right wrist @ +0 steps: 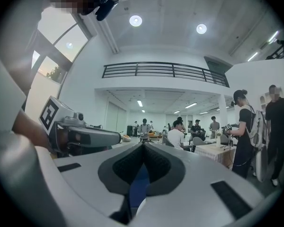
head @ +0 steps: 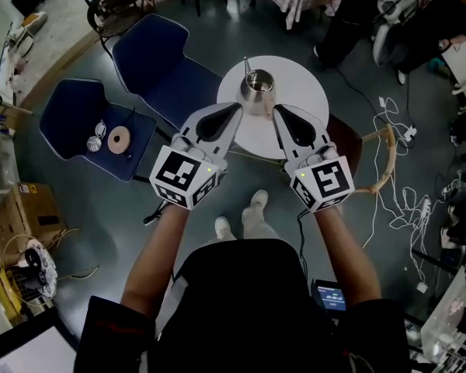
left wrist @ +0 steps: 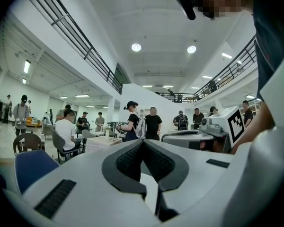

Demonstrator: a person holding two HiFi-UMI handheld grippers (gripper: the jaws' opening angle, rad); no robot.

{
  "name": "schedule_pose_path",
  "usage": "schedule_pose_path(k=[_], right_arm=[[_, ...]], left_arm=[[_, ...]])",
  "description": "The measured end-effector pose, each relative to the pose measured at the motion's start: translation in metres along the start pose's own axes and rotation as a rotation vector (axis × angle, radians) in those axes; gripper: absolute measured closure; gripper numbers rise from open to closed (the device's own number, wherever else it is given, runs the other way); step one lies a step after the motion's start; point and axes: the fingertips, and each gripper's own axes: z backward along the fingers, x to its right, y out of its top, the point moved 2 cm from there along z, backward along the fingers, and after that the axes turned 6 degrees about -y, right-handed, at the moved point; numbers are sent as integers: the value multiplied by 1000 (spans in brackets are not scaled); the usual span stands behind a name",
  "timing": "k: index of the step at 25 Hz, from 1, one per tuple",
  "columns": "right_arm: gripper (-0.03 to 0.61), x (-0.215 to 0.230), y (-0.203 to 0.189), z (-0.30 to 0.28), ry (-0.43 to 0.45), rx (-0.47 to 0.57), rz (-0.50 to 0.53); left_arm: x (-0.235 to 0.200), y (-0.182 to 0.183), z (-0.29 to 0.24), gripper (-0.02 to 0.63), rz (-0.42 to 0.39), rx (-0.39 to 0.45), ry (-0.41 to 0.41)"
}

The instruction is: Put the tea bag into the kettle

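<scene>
The tea bag shows in no view, only the kettle (head: pixel 258 85) on the round white counter (head: pixel 303 80) just beyond the left tool (head: pixel 236 108) and right tool (head: pixel 278 110), both pressed together and empty; being light and limp, it probably wants pinching by its string or top edge.

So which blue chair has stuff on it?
The blue chair farther from the white table, at the far left: a tan disc and a small silvery thing lie on its seat. The other blue chair, beside the table, holds nothing.
</scene>
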Motion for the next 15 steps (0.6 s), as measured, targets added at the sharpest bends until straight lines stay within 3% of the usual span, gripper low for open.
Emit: schedule_pose_path(k=[15], right_arm=[[561,-63,4,49,-46,-1,9]], left_arm=[[42,2,61,600,1,20,-44]])
